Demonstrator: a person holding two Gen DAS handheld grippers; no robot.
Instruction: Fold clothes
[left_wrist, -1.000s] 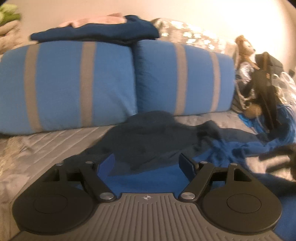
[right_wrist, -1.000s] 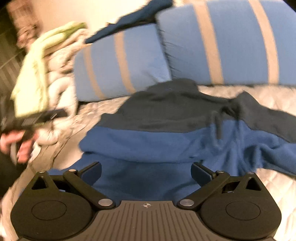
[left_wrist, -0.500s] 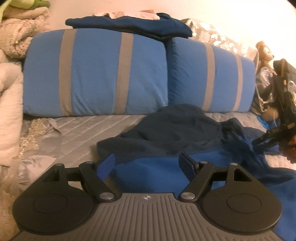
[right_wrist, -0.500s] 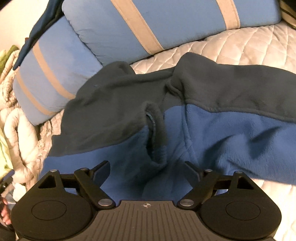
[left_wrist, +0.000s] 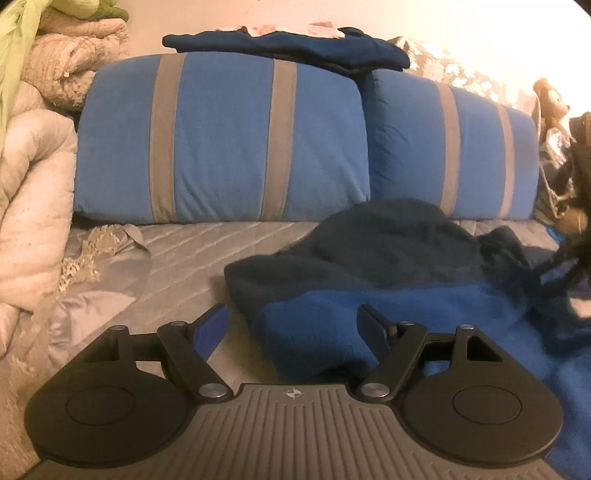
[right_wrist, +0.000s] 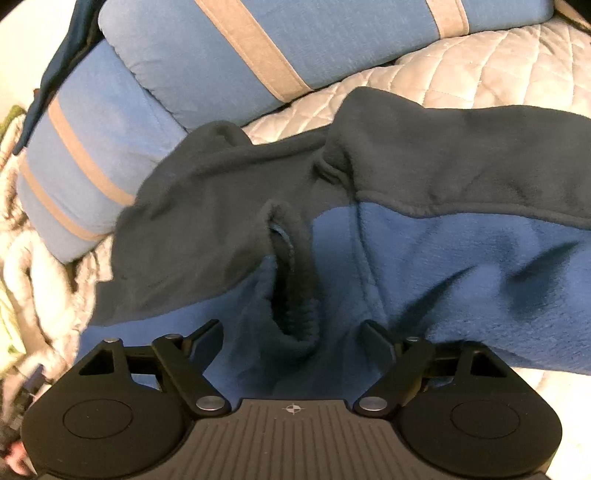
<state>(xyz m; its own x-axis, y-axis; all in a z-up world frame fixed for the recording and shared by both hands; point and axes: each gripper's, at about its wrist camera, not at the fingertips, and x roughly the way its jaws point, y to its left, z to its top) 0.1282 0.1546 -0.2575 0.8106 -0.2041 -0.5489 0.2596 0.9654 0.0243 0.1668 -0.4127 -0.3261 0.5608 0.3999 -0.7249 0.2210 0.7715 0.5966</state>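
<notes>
A fleece jacket (left_wrist: 388, 280), dark navy on top and bright blue below, lies crumpled on the quilted bed. My left gripper (left_wrist: 295, 325) is open, low over the jacket's left edge, with blue fleece between its fingers but not pinched. In the right wrist view the same jacket (right_wrist: 461, 258) fills the middle, and a rolled dark collar or opening (right_wrist: 291, 288) runs down toward me. My right gripper (right_wrist: 293, 334) is open just above that fold. The other gripper shows as a dark blur (left_wrist: 569, 258) at the right of the left wrist view.
Two blue pillows with tan stripes (left_wrist: 221, 147) lean along the back, a folded navy garment (left_wrist: 288, 48) on top of them. Cream blankets (left_wrist: 33, 184) pile up at the left. A stuffed bear (left_wrist: 550, 110) and clutter sit at the far right. Grey quilt (left_wrist: 177, 258) lies bare at left.
Both grippers have dropped closer to the jacket. The left view has swung left toward the jacket's left edge; the right view has tilted down onto the collar fold. Both stay open.
</notes>
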